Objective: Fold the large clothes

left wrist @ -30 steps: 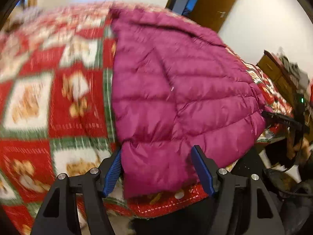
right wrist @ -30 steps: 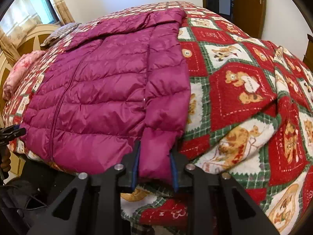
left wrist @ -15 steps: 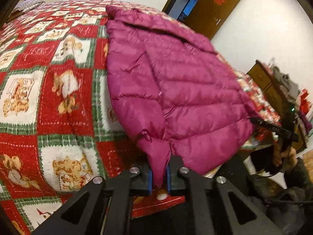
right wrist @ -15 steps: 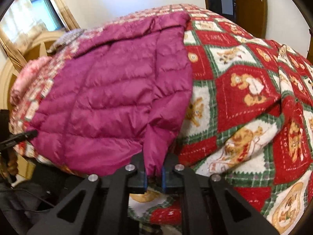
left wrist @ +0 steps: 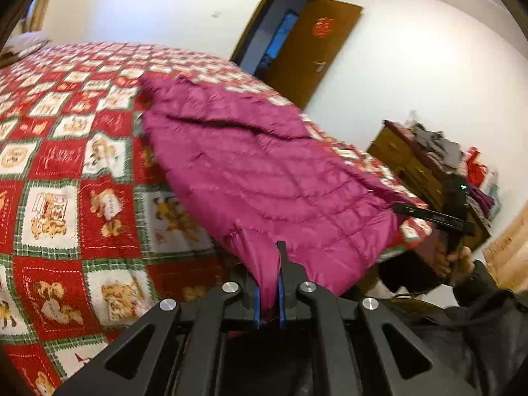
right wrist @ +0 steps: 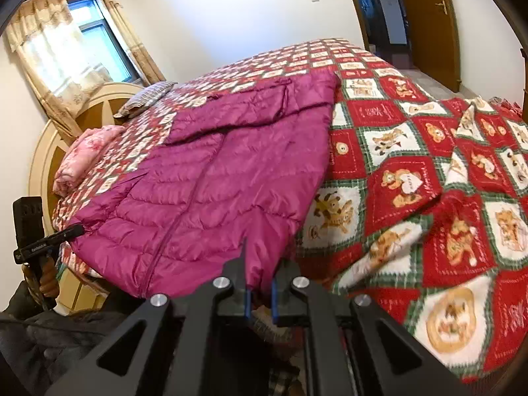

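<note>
A magenta puffer jacket lies zip-side up on the red patchwork quilt of a bed, its hem toward me and lifted off the bed edge. My left gripper is shut on one hem corner, the fabric bunched between its blue pads. My right gripper is shut on the other hem corner of the jacket. Each wrist view shows the other gripper at the far hem corner: the right gripper and the left gripper, each held by a hand.
The quilt is rumpled at the right. A striped pillow and a pink folded blanket lie by the round headboard. A wooden dresser with clutter stands beside the bed, and a brown door behind it.
Both grippers closed on the jacket's hem corners, the left from wide open, then rose. The hem has come up off the bed edge and the views have tilted up toward the walls.
</note>
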Tool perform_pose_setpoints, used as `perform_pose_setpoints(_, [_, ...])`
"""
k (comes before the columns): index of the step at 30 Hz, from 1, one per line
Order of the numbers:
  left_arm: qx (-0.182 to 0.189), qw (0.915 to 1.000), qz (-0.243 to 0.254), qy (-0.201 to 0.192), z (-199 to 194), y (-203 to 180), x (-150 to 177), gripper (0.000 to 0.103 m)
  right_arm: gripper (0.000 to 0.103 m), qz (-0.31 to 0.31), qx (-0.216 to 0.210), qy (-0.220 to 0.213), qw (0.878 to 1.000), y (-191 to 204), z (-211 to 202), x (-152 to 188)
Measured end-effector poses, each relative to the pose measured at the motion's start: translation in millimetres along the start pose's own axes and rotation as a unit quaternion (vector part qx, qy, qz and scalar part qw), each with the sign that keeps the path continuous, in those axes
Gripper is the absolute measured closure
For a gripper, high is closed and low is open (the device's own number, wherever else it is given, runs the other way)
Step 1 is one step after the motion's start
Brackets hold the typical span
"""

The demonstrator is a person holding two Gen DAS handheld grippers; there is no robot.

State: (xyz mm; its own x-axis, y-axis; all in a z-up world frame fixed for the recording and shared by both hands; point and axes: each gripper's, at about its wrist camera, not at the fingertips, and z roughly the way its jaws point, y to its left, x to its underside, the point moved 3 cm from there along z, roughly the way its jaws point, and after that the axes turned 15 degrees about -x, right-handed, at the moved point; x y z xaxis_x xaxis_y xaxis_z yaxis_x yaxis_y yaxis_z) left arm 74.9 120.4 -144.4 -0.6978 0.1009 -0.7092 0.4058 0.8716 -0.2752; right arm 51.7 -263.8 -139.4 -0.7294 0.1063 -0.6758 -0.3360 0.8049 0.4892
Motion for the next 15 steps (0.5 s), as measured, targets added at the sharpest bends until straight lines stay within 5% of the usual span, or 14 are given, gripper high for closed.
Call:
perform_pose_setpoints(6, [0.045,0.9966,0.026,-0.064,-57,-29,-11,0.097,0.093,-0.03,-0.029,-0.056,0.998,34,-53,-6])
perform_pose_setpoints(10, [0.019,0.9948,0.002,-0.1,-68,-22,-48,0.096,0.093,-0.017,-0.05,-0.099,0.994,36,-69,-35])
perform_pose_setpoints(15, [-0.018,0.9923,-0.076,-0.096,-27,15,-123,0.096,0.093,-0.003,-0.062,-0.14,0.988,26,-51,-110])
